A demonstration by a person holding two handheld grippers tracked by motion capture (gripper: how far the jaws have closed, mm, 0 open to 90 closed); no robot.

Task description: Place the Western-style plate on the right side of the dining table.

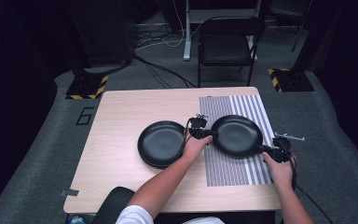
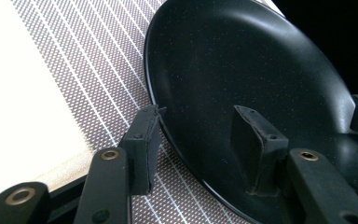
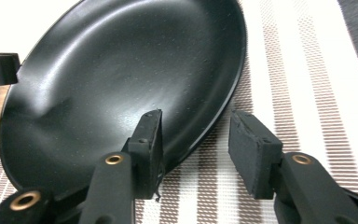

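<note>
Right plate (image 1: pixel 237 135) lay on the striped mat (image 1: pixel 223 172); left tongs (image 1: pixel 208 134) and right tongs (image 1: pixel 266 150) straddled its rim, part-open, gripping nothing. Withdrawing carelessly could nudge it toward the left plate (image 1: pixel 161 142).

both grippers, left gripper (image 1: pixel 210 134) and right gripper (image 1: pixel 264 149), jaws parted, forearms extended.

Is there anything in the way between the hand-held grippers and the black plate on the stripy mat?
Nothing visible. The left hand-held gripper and right hand-held gripper each straddle the rim of the black plate on the striped mat, jaws apart.
</note>
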